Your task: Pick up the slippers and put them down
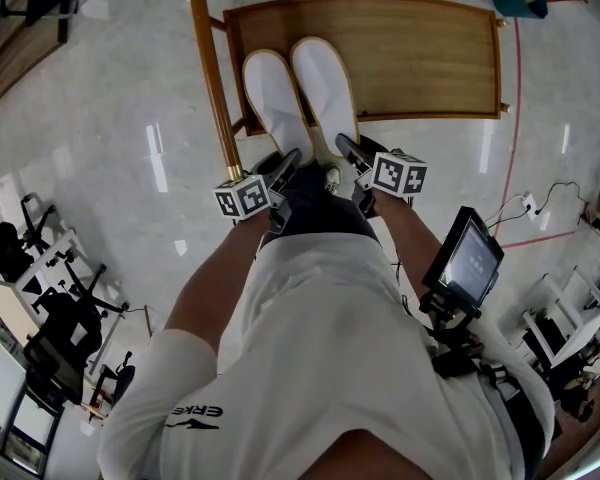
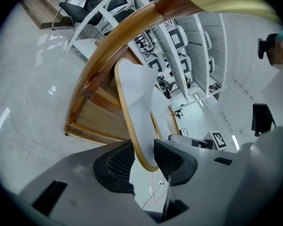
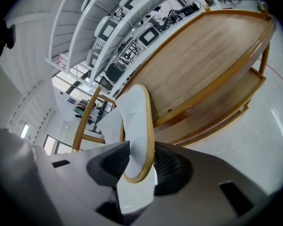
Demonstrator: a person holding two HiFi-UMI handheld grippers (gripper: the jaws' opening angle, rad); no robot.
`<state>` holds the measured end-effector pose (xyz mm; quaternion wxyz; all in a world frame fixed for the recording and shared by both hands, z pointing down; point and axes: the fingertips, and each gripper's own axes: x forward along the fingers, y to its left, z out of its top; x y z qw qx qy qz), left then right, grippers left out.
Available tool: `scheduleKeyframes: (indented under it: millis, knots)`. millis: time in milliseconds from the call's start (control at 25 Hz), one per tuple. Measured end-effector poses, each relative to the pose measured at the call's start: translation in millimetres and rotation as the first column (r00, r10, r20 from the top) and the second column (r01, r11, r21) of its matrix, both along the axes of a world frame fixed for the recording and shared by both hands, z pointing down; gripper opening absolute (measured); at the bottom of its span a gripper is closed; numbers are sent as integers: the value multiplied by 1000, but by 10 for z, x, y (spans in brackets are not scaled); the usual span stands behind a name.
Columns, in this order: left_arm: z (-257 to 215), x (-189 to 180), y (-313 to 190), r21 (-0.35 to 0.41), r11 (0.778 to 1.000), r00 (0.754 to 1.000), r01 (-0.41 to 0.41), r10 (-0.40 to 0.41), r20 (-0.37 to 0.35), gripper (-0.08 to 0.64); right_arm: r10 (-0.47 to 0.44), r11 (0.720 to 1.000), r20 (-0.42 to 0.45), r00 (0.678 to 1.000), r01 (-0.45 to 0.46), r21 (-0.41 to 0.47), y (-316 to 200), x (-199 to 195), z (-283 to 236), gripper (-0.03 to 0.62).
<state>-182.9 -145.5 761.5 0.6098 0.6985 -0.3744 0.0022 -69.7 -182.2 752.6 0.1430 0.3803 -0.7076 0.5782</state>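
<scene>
**Bright Workroom, Polished Floor**

A glossy pale stone floor (image 1: 100, 148) mirrors the ceiling lights as white streaks, and a thin red line (image 1: 516, 98) crosses it. A two-tier wooden counter (image 1: 430, 58) stands on it. White shelving (image 3: 108, 27) lines the wall. Black chairs (image 1: 55, 328) crowd one edge.

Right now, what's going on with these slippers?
A person stands over a low wooden rack with a gripper in each hand. The left gripper has its jaws closed on the heel of the left slipper, and the right gripper on the heel of the right slipper. Both white slippers lie side by side on the rack's top, heels at its near edge, apparently not yet lifted.
</scene>
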Motion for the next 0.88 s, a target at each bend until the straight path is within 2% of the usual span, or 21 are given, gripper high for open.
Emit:
scheduleKeyframes:
  millis: [520, 880]
  knots:
    - [-104, 27, -11, 8, 1000, 1000, 16, -16, -7, 68, 37, 999, 40, 999, -38, 30, -7, 17, -154, 49]
    - [-186, -20, 21, 42, 999, 999, 30, -32, 39, 38, 26, 998, 56, 998, -29, 56, 56, -4, -290, 35]
